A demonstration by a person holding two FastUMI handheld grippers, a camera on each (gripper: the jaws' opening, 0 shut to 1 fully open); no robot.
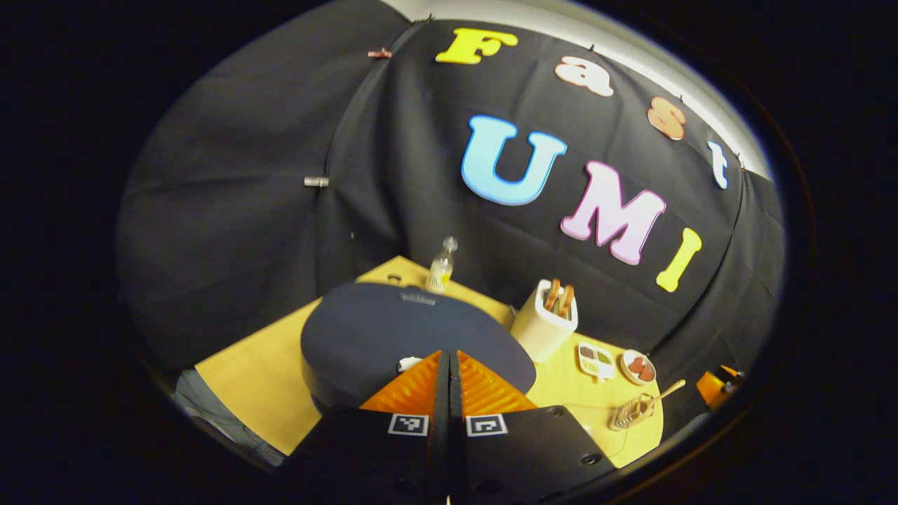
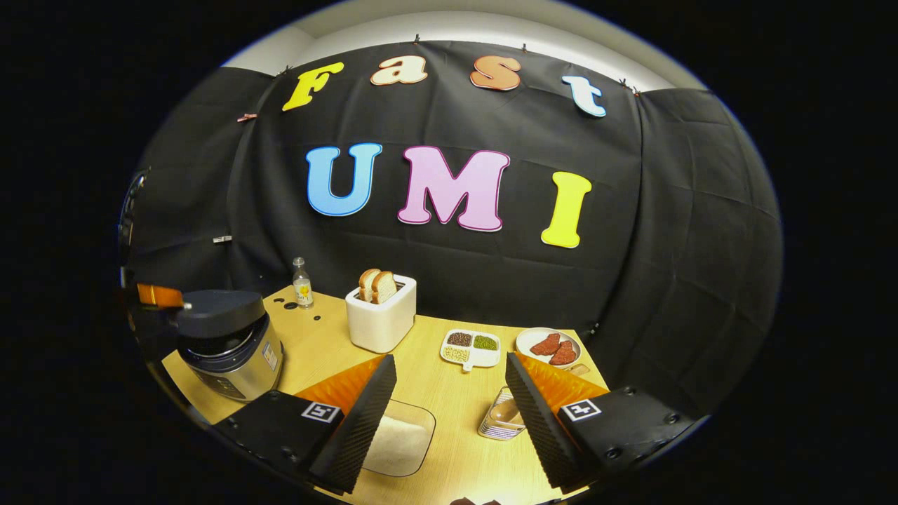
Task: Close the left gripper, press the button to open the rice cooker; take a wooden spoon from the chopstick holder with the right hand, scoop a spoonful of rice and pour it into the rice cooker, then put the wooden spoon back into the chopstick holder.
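Left gripper view looks down from close above the rice cooker [image 1: 414,337] lid, just beyond its claw [image 1: 449,365]; right gripper view faces the bench [image 2: 435,379] from farther back; both share cooker and bench

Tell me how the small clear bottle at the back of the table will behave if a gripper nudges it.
The bottle stands upright, tall and narrow on a small base, so it would probably tip rather than slide. Its body looks round, so once down it may roll across the table. It seems only partly filled with pale liquid, so it is likely light.
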